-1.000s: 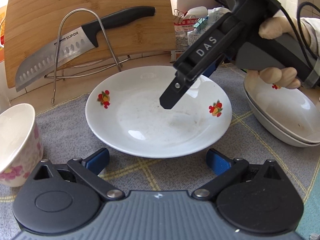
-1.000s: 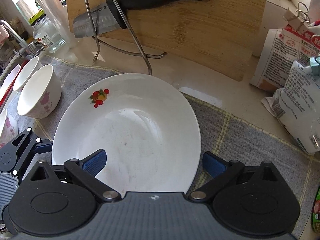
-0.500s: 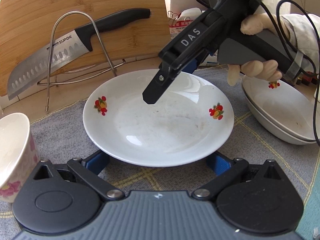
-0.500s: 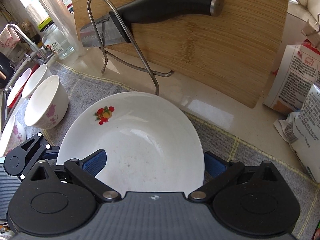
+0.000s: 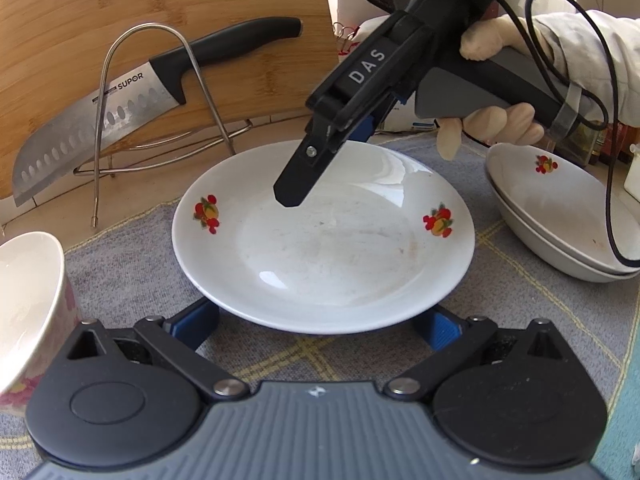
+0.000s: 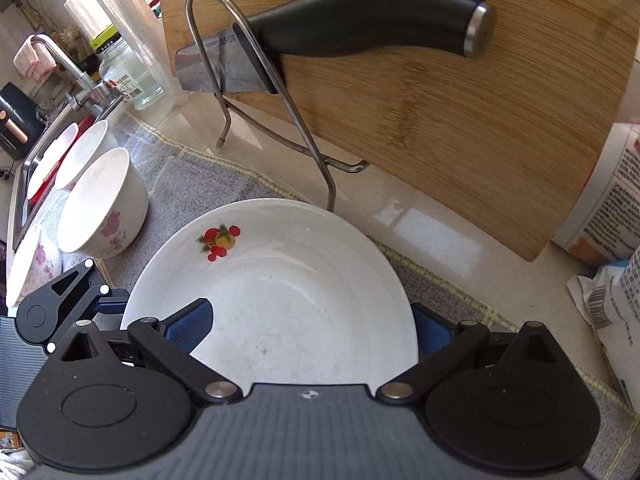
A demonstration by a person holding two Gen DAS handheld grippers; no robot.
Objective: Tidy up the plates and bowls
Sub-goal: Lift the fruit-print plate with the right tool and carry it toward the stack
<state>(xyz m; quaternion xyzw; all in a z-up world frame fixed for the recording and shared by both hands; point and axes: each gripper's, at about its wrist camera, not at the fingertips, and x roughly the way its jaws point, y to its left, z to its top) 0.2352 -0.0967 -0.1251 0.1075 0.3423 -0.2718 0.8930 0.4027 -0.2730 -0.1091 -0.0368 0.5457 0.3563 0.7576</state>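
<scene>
A round white ceramic plate with small red-and-orange fruit prints [image 5: 324, 236] lies on a grey woven mat with yellow grid lines [image 5: 532, 312], filling the middle of the left wrist view. The left gripper [image 5: 320, 322] sits at the plate's 6 o'clock edge with its blue-padded jaws spread wide, one pad at either side of the near rim and low against the mat; whether they touch the plate cannot be told. The right gripper [image 6: 308, 326] comes in from the plate's 1 o'clock side, held by a person's gloved hand [image 5: 496, 116], its black finger [image 5: 300, 176] hanging over the plate's far half. In its own view the claw is wide too, the plate [image 6: 280, 292] lying between the pads with the rim close to both, but not pinched.

At 3 o'clock of the plate, just beside it, stand two stacked white dishes with the same fruit print [image 5: 560, 216]. At 9 o'clock stands a white bowl with pink flowers [image 5: 28, 304]; the right wrist view shows more such bowls [image 6: 102, 204] in a row toward a steel sink [image 6: 24, 200]. At 12 o'clock a bamboo cutting board [image 5: 160, 20] leans upright, with a black-handled steel knife [image 5: 132, 96] in a bent wire rack [image 5: 152, 120].
</scene>
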